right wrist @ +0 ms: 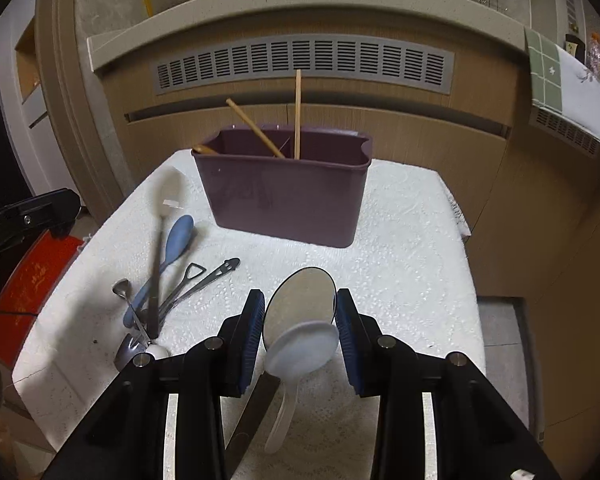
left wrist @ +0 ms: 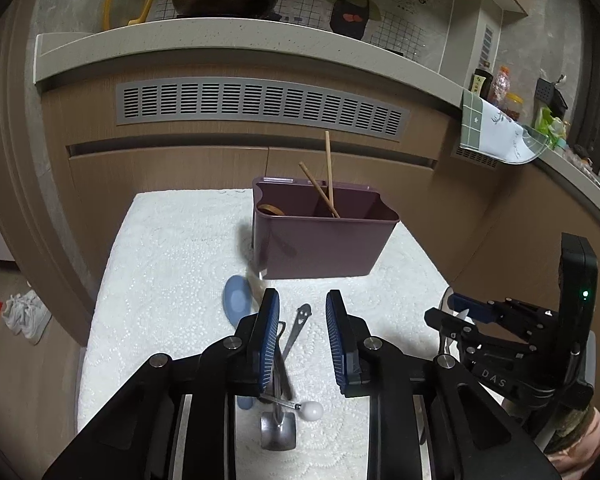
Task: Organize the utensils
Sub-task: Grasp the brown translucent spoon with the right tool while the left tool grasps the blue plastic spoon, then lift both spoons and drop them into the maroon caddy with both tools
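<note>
A purple utensil bin (left wrist: 320, 240) stands at the back of the white towel-covered table (left wrist: 172, 260) and holds wooden chopsticks (left wrist: 329, 172) and a wooden spoon. My left gripper (left wrist: 302, 312) is open above a pile of utensils: a blue spoon (left wrist: 236, 300), a metal utensil with a smiley cut-out (left wrist: 300, 320) and a white-tipped stick (left wrist: 312, 410). My right gripper (right wrist: 300, 308) is open over a large metal spoon (right wrist: 300, 304) and a white rice paddle (right wrist: 300, 348). The pile also shows in the right wrist view (right wrist: 160, 292), with a blurred long white-headed utensil (right wrist: 168, 200) standing tilted.
Wooden cabinets with a grey vent (left wrist: 260, 106) rise behind the table. A counter (left wrist: 220, 36) above holds a wok. A cloth (left wrist: 496, 128) hangs at the right. The bin (right wrist: 284, 188) sits centre back in the right wrist view.
</note>
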Demonstrator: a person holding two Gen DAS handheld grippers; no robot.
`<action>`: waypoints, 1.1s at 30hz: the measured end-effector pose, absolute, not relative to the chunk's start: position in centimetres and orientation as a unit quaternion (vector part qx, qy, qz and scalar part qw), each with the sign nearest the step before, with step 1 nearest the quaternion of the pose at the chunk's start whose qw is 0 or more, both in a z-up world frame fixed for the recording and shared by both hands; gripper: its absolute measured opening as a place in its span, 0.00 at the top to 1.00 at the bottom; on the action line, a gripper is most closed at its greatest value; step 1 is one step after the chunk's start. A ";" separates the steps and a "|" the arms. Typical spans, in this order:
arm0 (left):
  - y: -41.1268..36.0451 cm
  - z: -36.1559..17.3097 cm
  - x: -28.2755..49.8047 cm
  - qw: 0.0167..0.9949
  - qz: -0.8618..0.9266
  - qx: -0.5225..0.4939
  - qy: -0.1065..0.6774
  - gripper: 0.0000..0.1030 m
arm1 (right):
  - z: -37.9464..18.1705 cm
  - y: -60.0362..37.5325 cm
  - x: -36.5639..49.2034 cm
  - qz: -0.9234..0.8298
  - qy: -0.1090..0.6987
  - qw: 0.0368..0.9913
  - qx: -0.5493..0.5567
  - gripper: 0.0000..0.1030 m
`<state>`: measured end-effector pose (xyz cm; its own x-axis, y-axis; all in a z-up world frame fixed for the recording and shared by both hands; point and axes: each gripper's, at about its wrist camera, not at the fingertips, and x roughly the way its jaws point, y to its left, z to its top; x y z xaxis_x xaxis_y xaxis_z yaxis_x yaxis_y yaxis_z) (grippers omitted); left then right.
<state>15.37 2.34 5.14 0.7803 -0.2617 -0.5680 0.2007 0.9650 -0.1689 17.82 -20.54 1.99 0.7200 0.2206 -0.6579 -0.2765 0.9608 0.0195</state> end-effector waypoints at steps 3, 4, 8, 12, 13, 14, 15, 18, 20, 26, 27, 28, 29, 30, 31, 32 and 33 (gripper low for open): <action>2.6 4.8 16.0 0.939 -0.111 -0.050 0.320 0.76 | 2.4 -20.9 17.6 0.139 0.343 0.928 -0.036 0.68; 2.8 4.4 16.5 0.936 -0.109 -0.050 0.331 0.76 | 2.5 -20.9 17.6 0.139 0.341 0.929 -0.035 0.68; 2.7 1.7 19.1 0.917 -0.092 -0.039 0.385 0.74 | 3.0 -21.3 17.8 0.140 0.337 0.930 -0.034 0.68; 2.8 -1.3 22.3 0.895 -0.076 -0.057 0.436 0.59 | 3.1 -21.6 18.0 0.138 0.331 0.933 -0.035 0.68; 2.9 -1.8 23.2 0.893 -0.070 -0.061 0.441 0.54 | 3.1 -21.6 18.0 0.139 0.330 0.933 -0.036 0.68; 3.0 -2.2 23.9 0.892 -0.061 -0.061 0.443 0.53 | 3.1 -21.7 18.1 0.140 0.329 0.933 -0.037 0.68; 3.1 -2.6 24.6 0.891 -0.051 -0.057 0.447 0.53 | 2.9 -21.7 18.1 0.140 0.329 0.933 -0.038 0.68; 3.4 -4.1 27.5 0.881 -0.031 -0.047 0.470 0.53 | 2.6 -21.8 18.5 0.145 0.333 0.931 -0.037 0.68; 3.7 -5.0 29.3 0.872 -0.027 -0.052 0.487 0.53 | 2.3 -21.9 18.8 0.147 0.338 0.929 -0.036 0.68; 3.4 -6.8 31.2 0.873 -0.016 -0.040 0.486 0.55 | 1.7 -21.7 19.7 0.149 0.347 0.925 -0.034 0.68; 3.3 -6.8 31.0 0.878 -0.015 -0.038 0.478 0.67 | 1.7 -21.6 19.9 0.149 0.348 0.925 -0.034 0.68; 3.4 -6.6 30.4 0.880 -0.019 -0.041 0.473 0.66 | 1.7 -21.6 19.9 0.149 0.347 0.925 -0.035 0.68; 3.5 -6.3 29.8 0.883 -0.024 -0.051 0.467 0.66 | 1.9 -21.5 19.8 0.148 0.345 0.926 -0.037 0.68; 3.7 -5.7 28.9 0.888 -0.030 -0.058 0.455 0.66 | 2.0 -21.5 19.7 0.149 0.342 0.927 -0.038 0.68; 3.8 -4.9 28.0 0.894 -0.033 -0.062 0.442 0.66 | 2.2 -21.5 19.7 0.149 0.340 0.928 -0.039 0.68; 3.9 -4.1 27.0 0.900 -0.036 -0.066 0.429 0.66 | 2.3 -21.5 19.6 0.148 0.338 0.929 -0.040 0.68; 4.0 -3.2 25.8 0.906 -0.044 -0.073 0.415 0.66 | 2.4 -21.4 19.5 0.147 0.335 0.930 -0.043 0.68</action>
